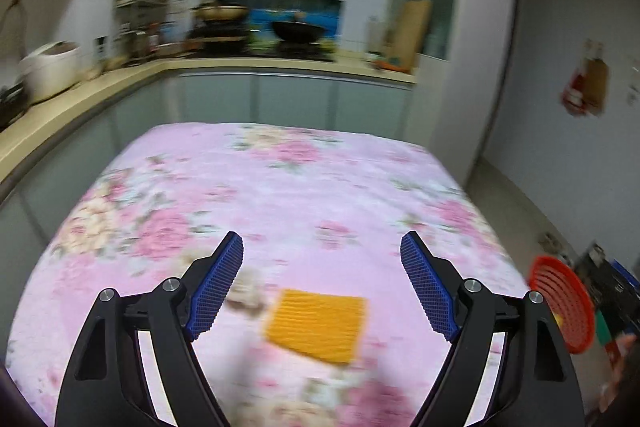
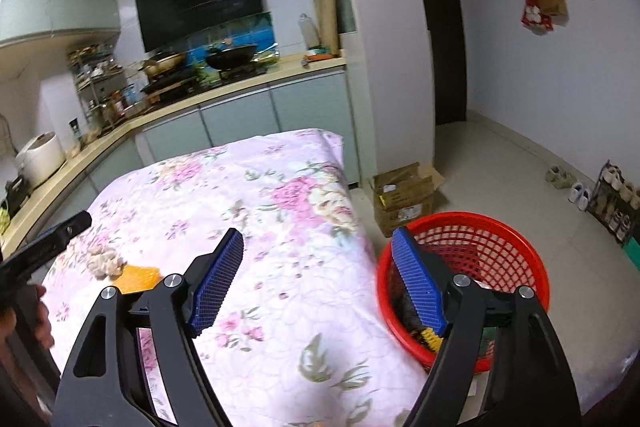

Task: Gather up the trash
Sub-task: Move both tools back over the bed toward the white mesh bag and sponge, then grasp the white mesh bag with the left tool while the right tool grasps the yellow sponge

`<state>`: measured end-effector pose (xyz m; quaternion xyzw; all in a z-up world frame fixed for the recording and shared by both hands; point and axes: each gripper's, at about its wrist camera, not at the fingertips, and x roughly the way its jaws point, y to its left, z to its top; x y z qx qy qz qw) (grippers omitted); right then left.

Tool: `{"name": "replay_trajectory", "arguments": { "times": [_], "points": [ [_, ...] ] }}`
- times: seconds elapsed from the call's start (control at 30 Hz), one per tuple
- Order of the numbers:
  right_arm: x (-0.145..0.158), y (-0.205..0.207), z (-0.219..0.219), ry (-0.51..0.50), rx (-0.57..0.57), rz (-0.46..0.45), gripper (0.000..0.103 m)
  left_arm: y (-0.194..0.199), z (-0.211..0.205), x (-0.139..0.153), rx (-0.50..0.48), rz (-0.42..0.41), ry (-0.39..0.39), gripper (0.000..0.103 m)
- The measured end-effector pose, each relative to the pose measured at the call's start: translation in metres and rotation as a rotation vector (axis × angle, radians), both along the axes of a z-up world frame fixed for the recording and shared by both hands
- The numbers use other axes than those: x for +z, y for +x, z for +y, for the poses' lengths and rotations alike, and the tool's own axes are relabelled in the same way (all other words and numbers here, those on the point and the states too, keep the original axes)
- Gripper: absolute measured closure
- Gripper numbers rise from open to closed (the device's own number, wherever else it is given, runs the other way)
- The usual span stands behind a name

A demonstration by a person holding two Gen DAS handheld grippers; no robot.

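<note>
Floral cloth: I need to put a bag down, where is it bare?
The far half of the floral cloth, toward the counter, is bare. The near left is crowded: crumpled tissue beside yellow sponge.

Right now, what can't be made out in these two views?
- Pale crumpled lump, left wrist view: motion blur; material unclear.
- Orange sheet, right wrist view: near edge hidden behind the right gripper.
- Red basket contents, right wrist view: mostly blocked by the gripper's finger.
- Red basket, left wrist view: cut off behind the left gripper.
</note>
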<state>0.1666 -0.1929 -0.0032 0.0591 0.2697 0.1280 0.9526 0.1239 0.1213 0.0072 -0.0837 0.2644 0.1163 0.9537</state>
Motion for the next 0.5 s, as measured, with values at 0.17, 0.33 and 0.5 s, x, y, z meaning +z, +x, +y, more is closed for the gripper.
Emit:
{"name": "replay_trajectory", "arguments": {
  "times": [0.17,0.33,0.5],
  "points": [
    [-0.002,-0.002,0.013,0.000,0.023,0.002,0.025,0.000,0.039,-0.011,0.106,0.035,0.004,0.024],
    [-0.007,-0.004,0.026,0.002,0.058,0.024,0.025,0.010,0.068,-0.031,0.159,0.087,-0.027,0.024],
    [-0.007,-0.006,0.039,0.009,0.092,0.034,0.022,0.025,0.085,-0.051,0.173,0.130,-0.122,0.021]
  ]
}}
